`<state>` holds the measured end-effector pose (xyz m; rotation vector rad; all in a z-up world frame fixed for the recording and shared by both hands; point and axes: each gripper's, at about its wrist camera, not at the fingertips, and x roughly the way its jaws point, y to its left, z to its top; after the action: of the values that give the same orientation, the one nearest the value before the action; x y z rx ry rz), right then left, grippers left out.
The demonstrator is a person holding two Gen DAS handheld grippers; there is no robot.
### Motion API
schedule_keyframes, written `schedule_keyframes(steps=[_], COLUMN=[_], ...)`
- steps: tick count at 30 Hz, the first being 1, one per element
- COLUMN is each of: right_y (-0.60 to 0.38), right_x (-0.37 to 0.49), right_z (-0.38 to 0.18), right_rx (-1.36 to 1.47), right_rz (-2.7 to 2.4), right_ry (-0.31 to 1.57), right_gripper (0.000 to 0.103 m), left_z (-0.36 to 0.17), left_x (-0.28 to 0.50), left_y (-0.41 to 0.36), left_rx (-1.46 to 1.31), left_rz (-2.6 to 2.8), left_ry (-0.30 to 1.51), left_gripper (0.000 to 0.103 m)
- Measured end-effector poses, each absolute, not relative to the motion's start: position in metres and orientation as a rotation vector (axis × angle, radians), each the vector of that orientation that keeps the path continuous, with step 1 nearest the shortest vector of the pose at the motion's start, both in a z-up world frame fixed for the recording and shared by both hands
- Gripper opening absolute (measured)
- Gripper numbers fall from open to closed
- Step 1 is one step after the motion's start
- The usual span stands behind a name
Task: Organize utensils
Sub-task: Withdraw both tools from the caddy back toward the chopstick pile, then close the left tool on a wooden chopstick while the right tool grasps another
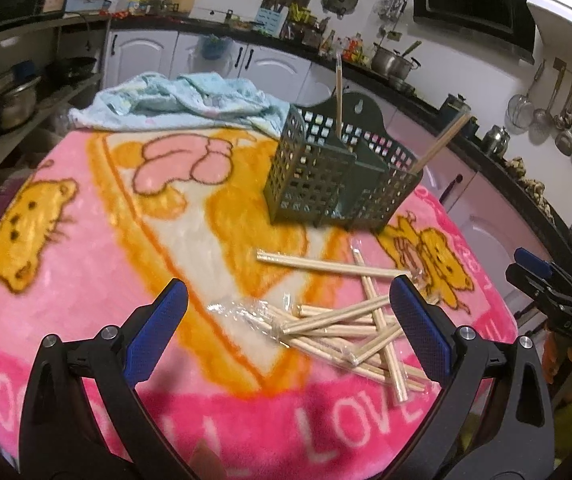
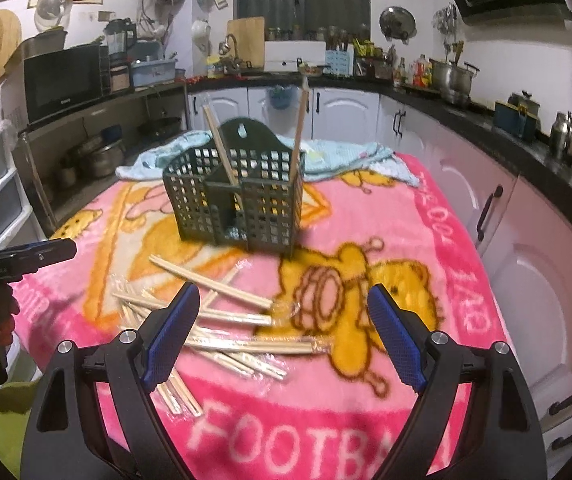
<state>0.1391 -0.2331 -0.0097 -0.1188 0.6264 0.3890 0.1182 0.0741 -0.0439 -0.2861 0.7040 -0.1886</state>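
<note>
Lying loose in a crossed pile of chopsticks (image 1: 350,332) near the blanket's (image 1: 97,264) front edge, some in slippery plastic wrap (image 1: 245,312). Behind, toward mid-blanket, a green holder (image 1: 338,184) with two sticks. Left gripper (image 1: 290,328) and right gripper (image 2: 286,332) both spread wide, empty. Risk: pinching several crossed sticks, wrap slipping, light holder tipping on soft fabric.

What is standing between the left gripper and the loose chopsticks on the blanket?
Nothing visible. The left gripper is open above the chopstick pile, and only the pink blanket lies between. Some chopsticks are in clear plastic wrap.
</note>
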Motion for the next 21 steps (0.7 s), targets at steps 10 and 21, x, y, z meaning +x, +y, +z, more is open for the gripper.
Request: schedule_keyframes(steps=[10, 21], right_y=[-0.247, -0.255], right_x=[0.159, 0.176], right_z=[-0.052, -0.079], right_rx=[-0.108, -0.095], right_rz=[0.344, 0.339], right_ry=[0.747, 0.821], right_gripper=[0.083, 0.076], left_z=[-0.070, -0.089], left_x=[0.138, 0.141], left_y=[0.053, 0.058], left_rx=[-0.251, -0.284], left_rz=[-0.247, -0.297], left_ry=[0.773, 0.832], left_gripper=[0.093, 0.078])
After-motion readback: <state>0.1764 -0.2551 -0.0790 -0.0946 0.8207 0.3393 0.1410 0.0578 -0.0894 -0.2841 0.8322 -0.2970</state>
